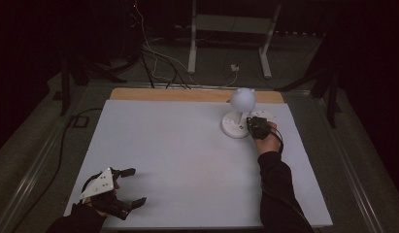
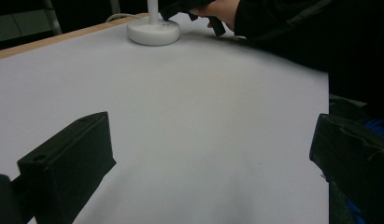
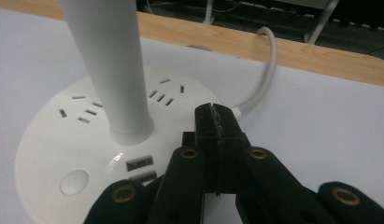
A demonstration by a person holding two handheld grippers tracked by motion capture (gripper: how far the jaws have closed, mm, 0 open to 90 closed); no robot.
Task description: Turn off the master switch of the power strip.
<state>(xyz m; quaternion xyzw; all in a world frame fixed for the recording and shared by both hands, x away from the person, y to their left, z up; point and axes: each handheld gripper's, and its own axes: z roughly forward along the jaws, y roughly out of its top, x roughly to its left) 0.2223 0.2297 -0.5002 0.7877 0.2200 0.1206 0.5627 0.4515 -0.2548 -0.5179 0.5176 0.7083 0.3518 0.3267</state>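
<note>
Press straight down with the right tool (image 3: 216, 122), its jaws pinched together on nothing, over the white round-based desk lamp (image 1: 237, 125) at the upper right of the bench (image 1: 177, 160), aiming for its round button (image 3: 74, 181); glossy plastic base with sockets, globe head. Left tool (image 1: 124, 187) rests wide apart at lower left

White desk lamp (image 1: 240, 112), round globe head, upright stem, disc base with sockets, far right of table

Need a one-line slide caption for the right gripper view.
Right hand-held gripper, jaws closed, poised over the round white lamp base with sockets and USB ports, beside its upright stem.
</note>
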